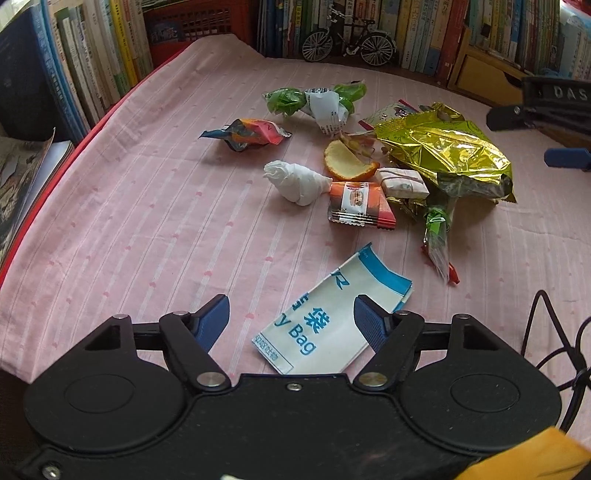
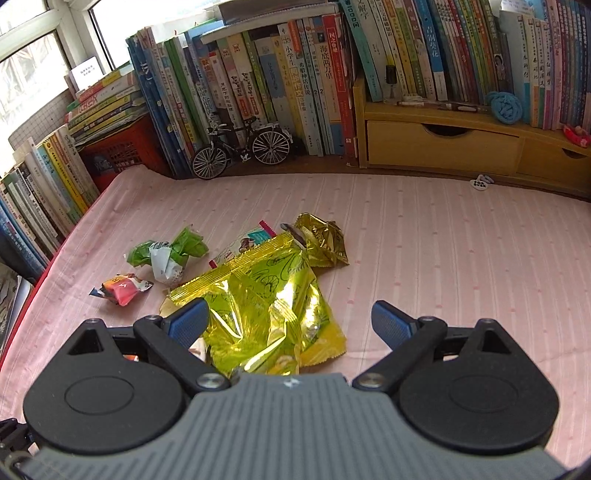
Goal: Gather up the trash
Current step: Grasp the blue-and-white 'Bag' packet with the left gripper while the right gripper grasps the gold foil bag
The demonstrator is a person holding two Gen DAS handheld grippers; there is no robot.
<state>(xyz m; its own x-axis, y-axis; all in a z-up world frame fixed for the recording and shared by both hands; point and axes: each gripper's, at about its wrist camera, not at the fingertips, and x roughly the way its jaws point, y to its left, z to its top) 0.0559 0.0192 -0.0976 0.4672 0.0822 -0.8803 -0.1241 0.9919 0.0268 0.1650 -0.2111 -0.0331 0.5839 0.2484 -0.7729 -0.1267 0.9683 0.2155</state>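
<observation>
Books stand packed along the left edge of the pink striped cloth (image 1: 147, 229), with a red plastic crate (image 1: 192, 22) wedged among them. On the cloth, working from the left: a crumpled orange, red and blue candy wrapper (image 1: 251, 134), then a twisted green wrapper with a white printed middle (image 1: 317, 101) further back, near the small black model bicycle (image 1: 347, 42) parked against the book spines. In front of those lies a wadded white tissue (image 1: 295, 181), touching a flat orange snack packet (image 1: 360, 203); just behind it sits a curved piece of orange peel (image 1: 347, 160). Nearer, a flat white and blue paper bag (image 1: 328, 317) lies between the blue fingertips of the left gripper (image 1: 291, 321), whose jaws are spread wide with nothing in them. Further right, a small white wrapped sweet (image 1: 404, 181) rests against the big crinkled gold-green foil snack bag (image 2: 266, 302), and a thin green and clear wrapper (image 1: 437, 236) trails from beneath it. The right gripper (image 2: 291, 325) hangs over that foil bag, jaws fully apart, gripping nothing; its left pad is above the bag's edge, its right pad over bare cloth. A wooden drawer shelf (image 2: 443, 144) holds more books at the far right.
</observation>
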